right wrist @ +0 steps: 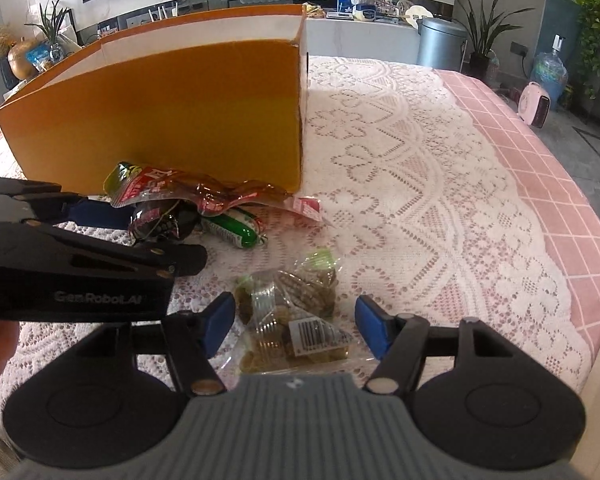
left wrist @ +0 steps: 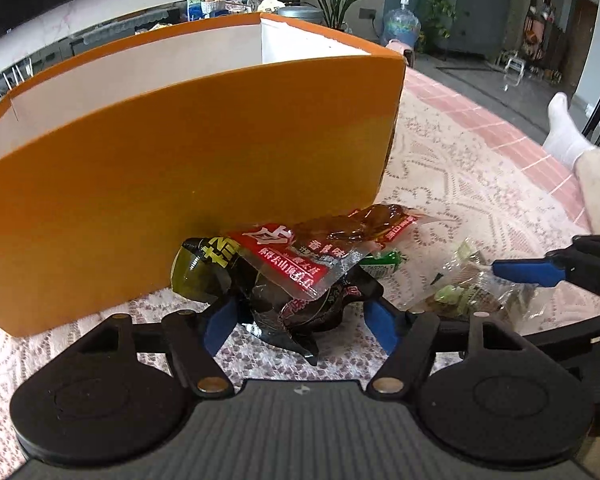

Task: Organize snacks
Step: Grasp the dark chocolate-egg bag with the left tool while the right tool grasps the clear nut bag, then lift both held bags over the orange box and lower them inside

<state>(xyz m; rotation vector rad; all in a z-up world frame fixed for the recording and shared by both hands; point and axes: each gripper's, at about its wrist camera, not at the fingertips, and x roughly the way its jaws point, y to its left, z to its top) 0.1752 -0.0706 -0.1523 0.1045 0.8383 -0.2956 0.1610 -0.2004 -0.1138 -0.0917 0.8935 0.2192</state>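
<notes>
A pile of snack packets lies against the front of an orange box [left wrist: 188, 184] with a white inside. My left gripper [left wrist: 300, 322] is open, its blue pads either side of a dark packet [left wrist: 284, 304] under a red packet [left wrist: 300, 256]. A green packet [right wrist: 236, 228] lies beside them. My right gripper [right wrist: 294, 330] is open around a clear bag of greenish-brown snacks [right wrist: 296, 312], which also shows in the left wrist view [left wrist: 460, 292]. The orange box [right wrist: 160, 116] stands behind. The left gripper [right wrist: 100, 212] shows at the left of the right wrist view.
The table carries a white lace cloth [right wrist: 420, 184] over a pink checked one [right wrist: 540, 168]. A person's white-socked foot [left wrist: 564, 128] rests at the right table edge. Plants, a grey bin [right wrist: 440, 40] and a water bottle stand beyond the table.
</notes>
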